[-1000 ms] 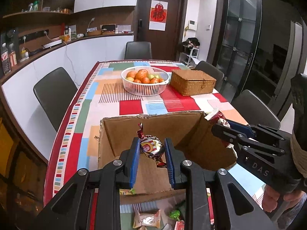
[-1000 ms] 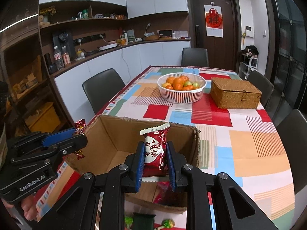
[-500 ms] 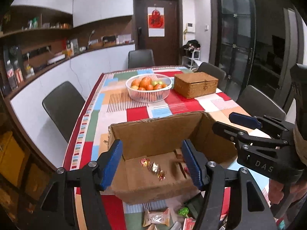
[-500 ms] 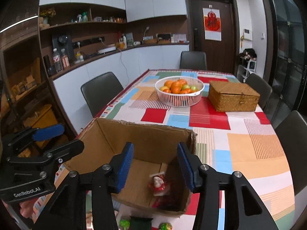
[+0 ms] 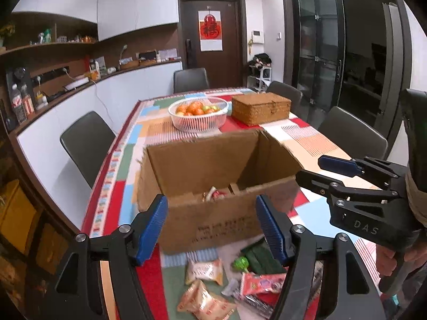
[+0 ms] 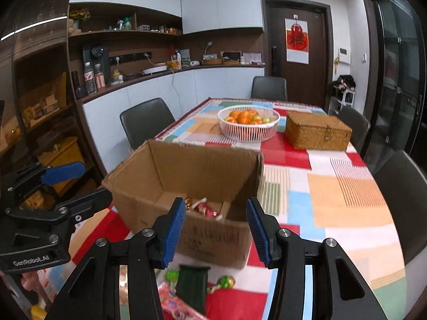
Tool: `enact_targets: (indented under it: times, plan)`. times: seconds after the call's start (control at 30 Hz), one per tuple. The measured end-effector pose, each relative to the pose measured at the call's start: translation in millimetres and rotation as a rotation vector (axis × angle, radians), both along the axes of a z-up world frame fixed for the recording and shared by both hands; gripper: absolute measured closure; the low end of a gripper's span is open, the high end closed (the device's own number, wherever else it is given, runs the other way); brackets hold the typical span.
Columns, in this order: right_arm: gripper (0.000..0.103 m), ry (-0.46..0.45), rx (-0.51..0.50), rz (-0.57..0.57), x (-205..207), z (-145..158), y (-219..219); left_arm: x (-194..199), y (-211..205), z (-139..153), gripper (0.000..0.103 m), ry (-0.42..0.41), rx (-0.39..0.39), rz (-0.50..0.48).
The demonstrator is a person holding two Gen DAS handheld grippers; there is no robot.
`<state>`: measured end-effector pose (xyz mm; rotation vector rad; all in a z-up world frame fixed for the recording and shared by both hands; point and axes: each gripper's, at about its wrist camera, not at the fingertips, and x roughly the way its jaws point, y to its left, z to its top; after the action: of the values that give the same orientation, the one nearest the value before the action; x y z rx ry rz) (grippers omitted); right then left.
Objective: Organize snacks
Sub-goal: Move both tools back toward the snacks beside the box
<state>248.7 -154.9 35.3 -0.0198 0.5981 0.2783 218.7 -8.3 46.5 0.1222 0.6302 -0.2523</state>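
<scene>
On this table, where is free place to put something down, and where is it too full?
Free: the tablecloth right of the cardboard box, up to the wicker box; also the strip left of the fruit basket. Crowded: the near edge in front of the cardboard box, where loose snack packets lie together.

box: brown | tablecloth: multicoloured patchwork | fingers: blue

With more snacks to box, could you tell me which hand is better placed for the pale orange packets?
Left. The left claw, jaws opening and empty, points at the orange packets; the right claw faces the dark green packet instead.
</scene>
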Motion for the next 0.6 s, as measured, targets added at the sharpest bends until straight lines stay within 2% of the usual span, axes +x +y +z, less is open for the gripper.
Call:
enact_targets:
  times: [0.27,0.6]
  plan:
    - [0.055,0.067,0.004,-0.011,-10.9,-27.0,-9.4,-11.6,-6.7,-30.6,0.036,0.077,-0.006,-0.028]
    - [0.055,0.180,0.015,-0.041,-6.5,-70.6,-19.0,-3.9,-14.4,-74.9,0.039,0.189,-0.015,-0.055]
